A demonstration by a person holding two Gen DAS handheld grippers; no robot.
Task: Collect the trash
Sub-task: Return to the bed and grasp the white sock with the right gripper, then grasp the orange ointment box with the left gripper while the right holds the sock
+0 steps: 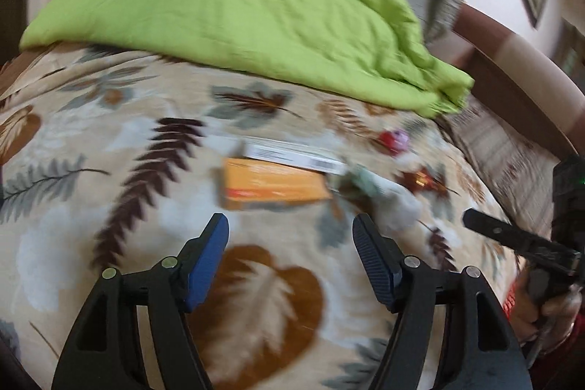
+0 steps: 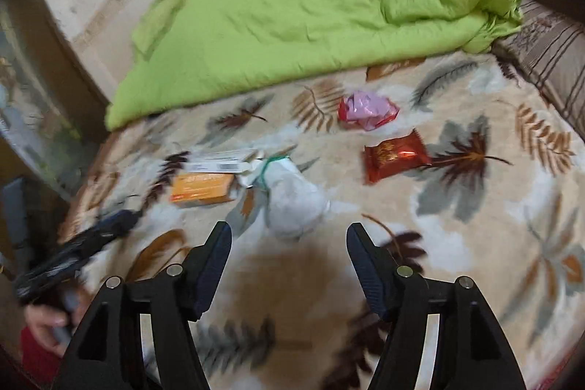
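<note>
Through my left wrist camera, my left gripper [image 1: 290, 236] hangs over the leaf-print blanket [image 1: 91, 148] with its jaws spread wide and nothing between them. Just ahead of the tips lies the orange box [image 1: 274, 184], flat on its broad face, its long axis running crosswise to my fingers. I judge I am lined up on it so the jaws can straddle its short width. Touching its far side is a white barcode box [image 1: 292, 155], long axis roughly parallel. Off the orange box's right end sits a pale knotted bag [image 1: 387, 196], and beyond that a red-pink wrapper [image 1: 393, 141] near the blanket's right edge, too blurred for detail. A green quilt [image 1: 237, 13] covers the far end of the bed. My right gripper [image 1: 519, 240] shows at the right edge of this view.

Through my right wrist camera, my right gripper [image 2: 289, 236] is likewise released and empty, pointed at the pale knotted bag [image 2: 292, 200], whose tied neck points away from me toward the boxes. The red snack packet [image 2: 395, 158] lies farther right, long axis crosswise, slightly tilted; the crumpled red-pink wrapper [image 2: 367, 110] sits behind it, near the quilt's edge. Everything is strewn mid-blanket, nothing collected yet.
</note>
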